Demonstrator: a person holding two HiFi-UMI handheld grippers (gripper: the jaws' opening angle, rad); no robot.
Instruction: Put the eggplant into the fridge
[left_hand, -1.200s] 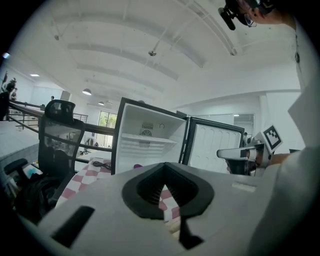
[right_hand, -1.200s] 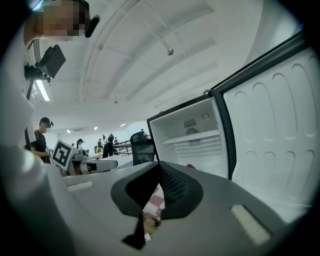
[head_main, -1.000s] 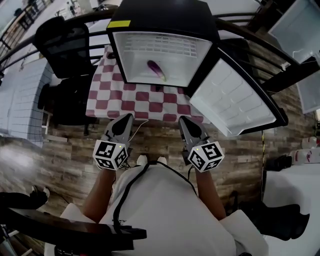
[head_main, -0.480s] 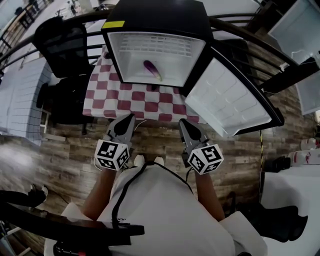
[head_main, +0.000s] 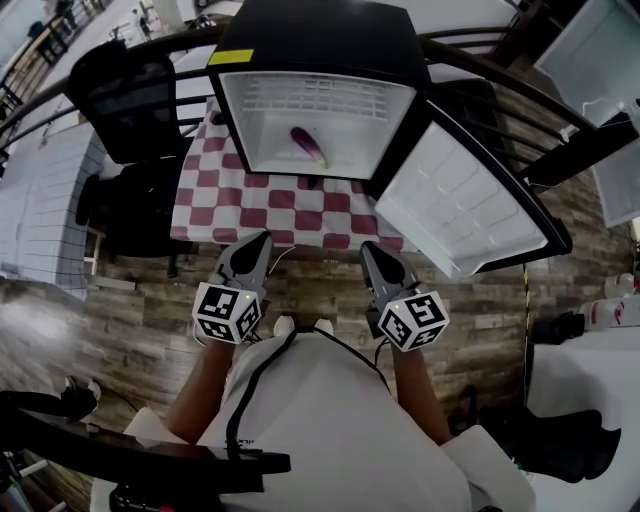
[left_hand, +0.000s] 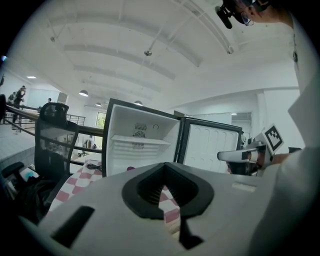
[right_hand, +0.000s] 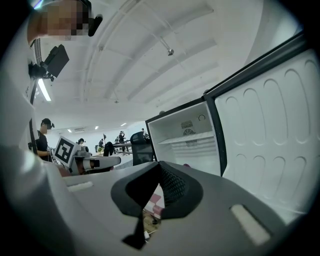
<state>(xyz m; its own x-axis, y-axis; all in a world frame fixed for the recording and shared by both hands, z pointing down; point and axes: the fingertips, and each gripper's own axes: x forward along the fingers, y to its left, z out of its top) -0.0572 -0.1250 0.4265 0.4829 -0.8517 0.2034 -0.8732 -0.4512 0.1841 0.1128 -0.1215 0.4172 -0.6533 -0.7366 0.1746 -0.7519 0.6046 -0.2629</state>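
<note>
We hold the left gripper (head_main: 260, 242) and the right gripper (head_main: 370, 250) side by side over the wooden floor (head_main: 130, 300), just short of the bench (head_main: 250, 205) with its red-and-white checked cover. Each has its fingers closed on nothing. The purple eggplant (head_main: 309, 146) lies inside the open fridge (head_main: 320, 40), on its white bottom. The fridge stands on the bench, its door (head_main: 460, 200) swung wide to the right.

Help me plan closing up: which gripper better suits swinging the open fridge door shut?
Probably right: the right gripper sits nearer the open black, white-lined fridge door; the left gripper is farther off.
</note>
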